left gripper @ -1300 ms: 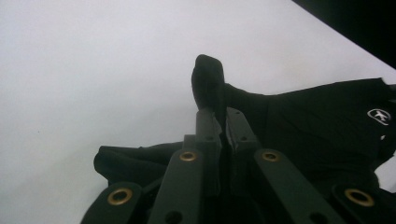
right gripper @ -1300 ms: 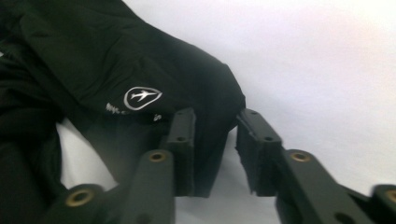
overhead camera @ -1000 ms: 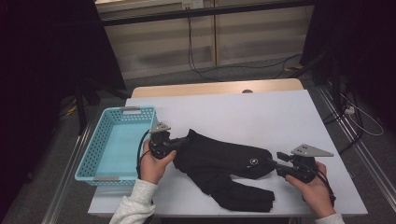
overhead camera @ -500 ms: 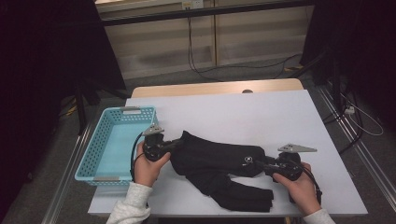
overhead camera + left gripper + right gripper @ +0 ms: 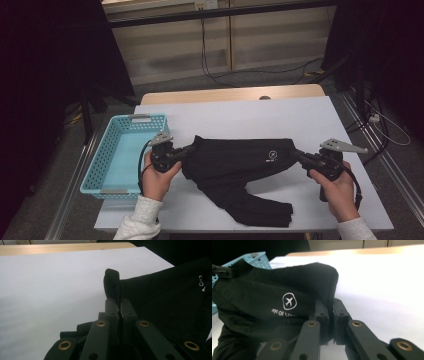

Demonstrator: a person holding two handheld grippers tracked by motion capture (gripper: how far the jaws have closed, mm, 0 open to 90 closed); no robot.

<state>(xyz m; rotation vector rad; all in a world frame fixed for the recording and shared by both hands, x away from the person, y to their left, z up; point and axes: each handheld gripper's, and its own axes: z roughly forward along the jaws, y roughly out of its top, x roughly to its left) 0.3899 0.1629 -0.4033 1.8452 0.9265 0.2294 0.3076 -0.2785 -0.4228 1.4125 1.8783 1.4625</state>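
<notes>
A: Left tool (image 5: 186, 151)?
B: Clamped on one end of black fabric garment with white plane logo (image 5: 235, 162).
A: Right tool (image 5: 299, 156)?
B: Just closed, pinching opposite end. Garment stretched between, lower part resting on white table (image 5: 260, 115).

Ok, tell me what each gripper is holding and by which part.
Both hold the black garment: the left gripper pinches its left end, the right gripper its right end, the jaws having just closed on the fabric.
</notes>
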